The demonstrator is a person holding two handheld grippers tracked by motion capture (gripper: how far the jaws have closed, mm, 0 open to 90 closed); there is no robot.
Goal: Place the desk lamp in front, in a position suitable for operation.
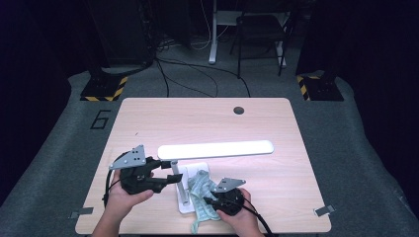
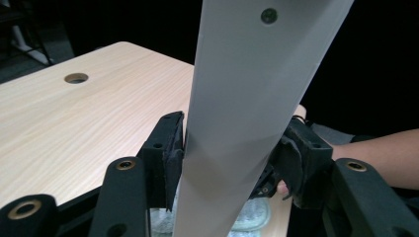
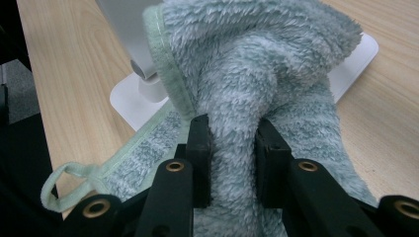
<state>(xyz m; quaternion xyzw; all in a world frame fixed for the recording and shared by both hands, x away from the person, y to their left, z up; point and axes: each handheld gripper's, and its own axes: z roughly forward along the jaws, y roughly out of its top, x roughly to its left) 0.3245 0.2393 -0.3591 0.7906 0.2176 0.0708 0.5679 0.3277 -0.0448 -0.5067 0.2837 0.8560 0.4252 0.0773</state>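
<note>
A white lamp (image 1: pixel 215 149) is gripped by the left claw (image 1: pixel 174 178) at lower centre of the desk (image 1: pixel 148 118). A green cloth (image 1: pixel 201 197) is pinched by the right claw (image 1: pixel 207 201), draped over the lamp's base. A cable hole (image 1: pixel 239 110) is seen toward the upper right.

You're in lab / recording studio setup, not home. Light wood table (image 1: pixel 148 118) with cable grommet hole (image 1: pixel 239 110) sits on grey carpet (image 1: pixel 346 148). Number "6" (image 1: pixel 101 119) marked on floor beside table, station label. Black stand bases with yellow-black hazard tape (image 1: pixel 104 89) at both back corners. Loose cables (image 1: pixel 197 74) run across floor. Dark curtained surround. Black chair (image 1: pixel 259 29) and white desk leg (image 1: pixel 213 34) behind.
</note>
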